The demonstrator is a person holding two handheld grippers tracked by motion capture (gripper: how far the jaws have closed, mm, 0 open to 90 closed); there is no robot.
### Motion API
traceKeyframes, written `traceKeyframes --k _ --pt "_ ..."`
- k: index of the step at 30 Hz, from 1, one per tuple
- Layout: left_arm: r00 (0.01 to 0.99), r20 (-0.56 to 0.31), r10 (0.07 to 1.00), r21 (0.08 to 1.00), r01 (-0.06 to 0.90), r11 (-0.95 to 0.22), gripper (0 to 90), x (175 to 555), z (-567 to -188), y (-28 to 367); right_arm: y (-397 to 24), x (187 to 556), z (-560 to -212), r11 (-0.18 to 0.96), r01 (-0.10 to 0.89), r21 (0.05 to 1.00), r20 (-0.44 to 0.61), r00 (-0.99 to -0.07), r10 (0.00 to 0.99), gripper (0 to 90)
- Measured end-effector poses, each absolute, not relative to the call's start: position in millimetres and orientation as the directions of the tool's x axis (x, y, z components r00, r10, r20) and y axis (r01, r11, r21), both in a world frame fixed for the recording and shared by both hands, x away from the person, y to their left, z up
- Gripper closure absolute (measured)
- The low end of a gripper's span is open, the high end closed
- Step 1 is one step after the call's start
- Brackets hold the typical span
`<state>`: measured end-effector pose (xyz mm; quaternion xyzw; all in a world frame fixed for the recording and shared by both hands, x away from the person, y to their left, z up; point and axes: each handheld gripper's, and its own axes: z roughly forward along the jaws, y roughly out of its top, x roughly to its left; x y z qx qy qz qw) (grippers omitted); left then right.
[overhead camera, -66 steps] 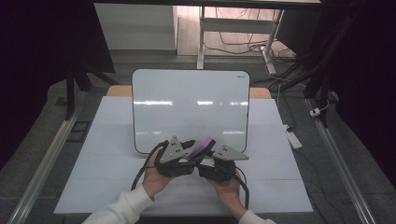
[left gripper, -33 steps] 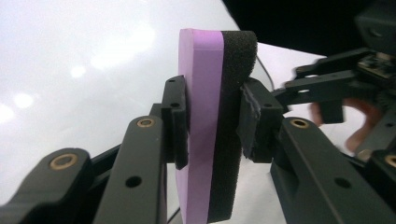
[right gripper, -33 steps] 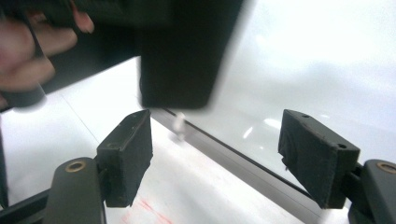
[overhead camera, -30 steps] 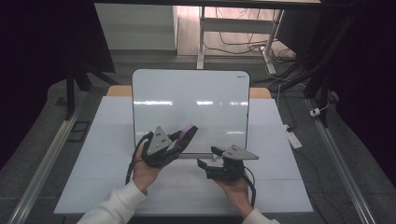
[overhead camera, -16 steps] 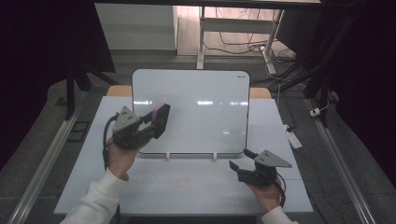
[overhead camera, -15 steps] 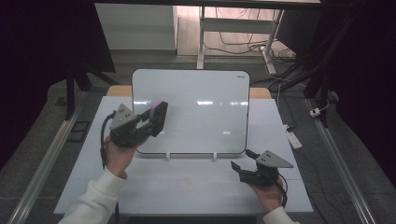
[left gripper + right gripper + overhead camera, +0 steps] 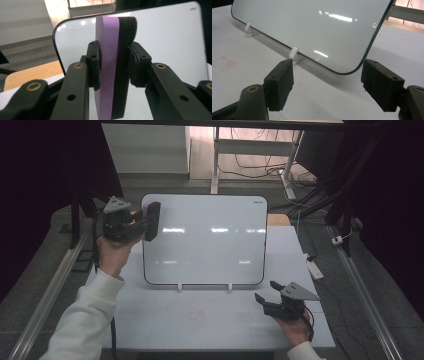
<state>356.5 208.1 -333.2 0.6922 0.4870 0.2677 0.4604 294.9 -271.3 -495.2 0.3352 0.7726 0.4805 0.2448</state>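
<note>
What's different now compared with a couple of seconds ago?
The two hands have parted. The left gripper carried the eraser up to the whiteboard's top left corner, still clamping it. The right gripper, jaws open and empty, drew back to the table's right side. The whiteboard stayed put on its stand.

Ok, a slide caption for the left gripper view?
Left tool clamps a purple-and-black foam eraser upright before the whiteboard.

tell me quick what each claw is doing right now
Left claw: closed on the purple-and-black eraser, at the whiteboard's upper left corner.
Right claw: open, holding nothing, low over the table.
</note>
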Motion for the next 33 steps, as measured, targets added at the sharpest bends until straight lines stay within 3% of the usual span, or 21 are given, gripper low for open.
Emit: traceKeyframes --k 11,26,33 --pt "0.308 -0.082 0.948 0.858 0.505 -0.09 64.4 388.1 -346.3 205.9 -270.0 294.2 -495.3 0.31 0.28 0.909 -0.054 -0.656 0.753 25.2" --pt "0.294 -0.061 0.954 0.863 0.496 -0.097 61.0 398.6 -355.0 195.6 -268.8 293.3 -494.5 0.306 0.273 0.912 -0.053 -0.661 0.748 25.1" --pt "0.334 -0.081 0.939 0.895 0.439 -0.079 45.2 388.8 -356.4 199.6 -269.8 292.9 -493.7 0.307 0.269 0.913 -0.059 -0.658 0.751 25.1"
